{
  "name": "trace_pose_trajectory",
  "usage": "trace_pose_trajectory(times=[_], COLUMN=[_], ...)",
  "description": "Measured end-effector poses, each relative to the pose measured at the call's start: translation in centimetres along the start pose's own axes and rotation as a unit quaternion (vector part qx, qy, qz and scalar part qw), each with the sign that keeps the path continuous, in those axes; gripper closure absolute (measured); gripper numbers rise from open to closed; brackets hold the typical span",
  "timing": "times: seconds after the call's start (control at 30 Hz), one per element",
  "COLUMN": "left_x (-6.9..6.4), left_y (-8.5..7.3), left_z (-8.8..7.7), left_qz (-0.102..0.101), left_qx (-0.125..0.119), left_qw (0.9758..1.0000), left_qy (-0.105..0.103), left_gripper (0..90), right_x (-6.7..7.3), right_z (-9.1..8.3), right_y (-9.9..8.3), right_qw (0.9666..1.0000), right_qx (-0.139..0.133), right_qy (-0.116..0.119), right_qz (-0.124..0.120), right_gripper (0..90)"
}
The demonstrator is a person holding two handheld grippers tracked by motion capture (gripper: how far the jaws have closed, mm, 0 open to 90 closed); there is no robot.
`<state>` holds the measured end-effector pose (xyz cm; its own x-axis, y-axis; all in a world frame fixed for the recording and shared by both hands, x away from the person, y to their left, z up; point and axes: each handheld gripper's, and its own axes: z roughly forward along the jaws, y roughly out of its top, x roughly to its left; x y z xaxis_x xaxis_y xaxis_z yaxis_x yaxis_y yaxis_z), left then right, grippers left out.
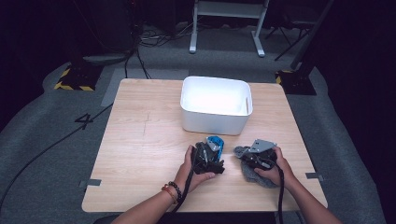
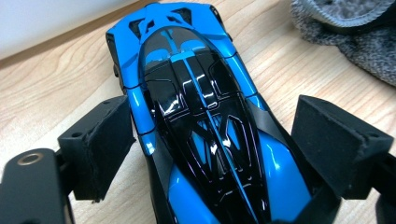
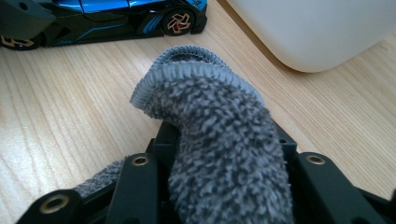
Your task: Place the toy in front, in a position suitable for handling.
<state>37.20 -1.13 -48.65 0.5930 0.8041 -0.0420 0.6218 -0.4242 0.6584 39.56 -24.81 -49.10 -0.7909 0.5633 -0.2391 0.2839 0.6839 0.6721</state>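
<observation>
Here my left gripper (image 2: 210, 140) stands with its jaws spread wide on either side of the blue and black toy car (image 2: 201, 121); in the left gripper view the car fills the middle of the frame, nose toward the top, and both black pads sit just off its flanks without pressing on it. In the high view the car (image 1: 215, 142) lies on the wooden table (image 1: 140, 140) a little right of centre, just below the white bin (image 1: 215, 105), with my left hand (image 1: 198, 168) behind it.

My right gripper (image 3: 224, 186) has a grey fuzzy cloth (image 3: 224, 140) bunched between its jaws, which stand narrow; in the right gripper view the cloth rises from the bottom centre and folds over at its ribbed edge. Whether the pads press on it I cannot tell. In the high view that cloth (image 1: 257, 177) lies under my right hand (image 1: 273, 168), lower right of the car and near it.
</observation>
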Motion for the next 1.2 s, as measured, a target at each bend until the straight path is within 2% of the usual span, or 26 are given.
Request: trace_pose_trajectory(times=[0.07,0.17,0.33,0.37,0.47,0.5,0.57,0.73,0.8,0.87,0.97,1.0,1.1,1.2], left_x=[0.4,1.2,1.5,1.6,1.7,1.8,2.5,4.3,5.2,6.1,7.2,7.6,8.4,8.8], left_y=[-0.1,-0.5,-0.6,-0.5,-0.3,-0.3,-0.4,-1.0,-1.3,-1.7,-2.1,-2.2,-2.3,-2.0], left_z=[0.2,0.7,0.7,0.6,0.2,0.1,-0.3,-1.6,-2.1,-2.5,-2.9,-3.0,-2.8,-2.4], left_qz=[-0.018,-0.039,-0.017,-0.01,0.025,0.03,0.052,0.124,0.133,0.15,0.158,0.159,0.145,0.139], left_qx=[0.0,0.002,0.001,0.004,0.019,0.023,0.031,0.046,0.053,0.062,0.068,0.069,0.072,0.082], left_qw=[0.9998,0.9982,0.9981,0.9976,0.9968,0.9958,0.9929,0.9821,0.9794,0.9745,0.9701,0.9694,0.9704,0.9688], left_qy=[-0.011,-0.046,-0.06,-0.068,-0.073,-0.083,-0.102,-0.134,-0.142,-0.155,-0.171,-0.174,-0.179,-0.188], left_gripper=[12.5,11.6,10.6,10.7,13.2,14.5,16.9,22.2,23.5,23.7,23.7,23.6,20.7,15.8], right_x=[0.0,0.0,0.0,0.0,-0.1,-0.1,-0.2,-0.5,-0.5,-0.6,-0.7,-0.7,-0.5,-0.3], right_z=[0.0,0.0,0.0,0.0,0.0,0.0,-0.1,-0.4,-0.5,-0.7,-0.9,-1.0,-1.2,-1.1], right_y=[0.0,0.0,0.0,0.0,-0.1,-0.1,-0.2,-0.5,-0.5,-0.6,-0.5,-0.5,-0.5,-0.4], right_qw=[1.0,1.0,1.0,1.0,1.0,1.0,1.0,1.0,0.9999,0.9998,0.9995,0.9993,0.999,0.9984], right_qx=[-0.001,0.0,0.0,-0.001,0.0,-0.001,-0.001,-0.001,-0.001,0.002,0.005,0.007,0.007,0.012], right_qy=[-0.001,-0.002,-0.002,-0.002,-0.002,-0.001,0.001,0.01,0.016,0.02,0.031,0.038,0.043,0.055], right_qz=[0.0,-0.001,-0.003,-0.002,-0.001,0.0,0.002,0.0,0.0,-0.004,-0.005,-0.005,-0.008,-0.013], right_gripper=[58.5,58.0,56.9,56.6,55.6,55.3,54.9,55.8,56.6,56.6,55.7,54.2,50.5,48.6])
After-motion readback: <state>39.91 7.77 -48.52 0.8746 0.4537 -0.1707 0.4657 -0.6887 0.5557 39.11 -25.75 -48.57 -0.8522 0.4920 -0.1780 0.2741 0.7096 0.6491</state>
